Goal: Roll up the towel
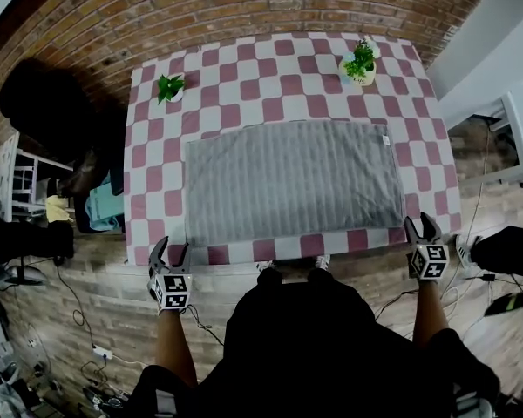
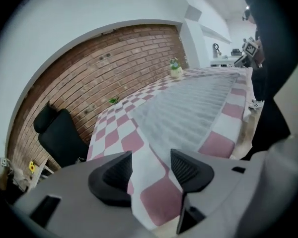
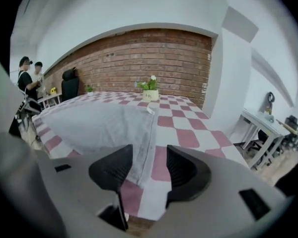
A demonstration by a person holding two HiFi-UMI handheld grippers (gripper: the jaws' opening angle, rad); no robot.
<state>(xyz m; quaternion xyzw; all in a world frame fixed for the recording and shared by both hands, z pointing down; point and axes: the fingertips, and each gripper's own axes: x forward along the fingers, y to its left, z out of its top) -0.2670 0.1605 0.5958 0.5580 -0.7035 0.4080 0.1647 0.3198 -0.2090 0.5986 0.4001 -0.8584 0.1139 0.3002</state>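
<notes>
The grey towel (image 1: pixel 292 185) lies flat and unrolled in the middle of the checkered table (image 1: pixel 157 181). The left gripper (image 1: pixel 171 252) at lower left and the right gripper (image 1: pixel 420 227) at lower right sit at the table's near edge (one by each near towel corner), jaws partly apart, gripping nothing.

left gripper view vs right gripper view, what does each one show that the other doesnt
Only the left gripper view: the tablecloth's near left corner ahead of the left gripper, and the other gripper's marker cube beyond the towel. Only the right gripper view: the towel's near right corner ahead of the right gripper, its small tag, and two people standing. Both: the flat grey towel, checked tablecloth, brick wall, potted plant, black chair, and jaws apart, gripping nothing.
</notes>
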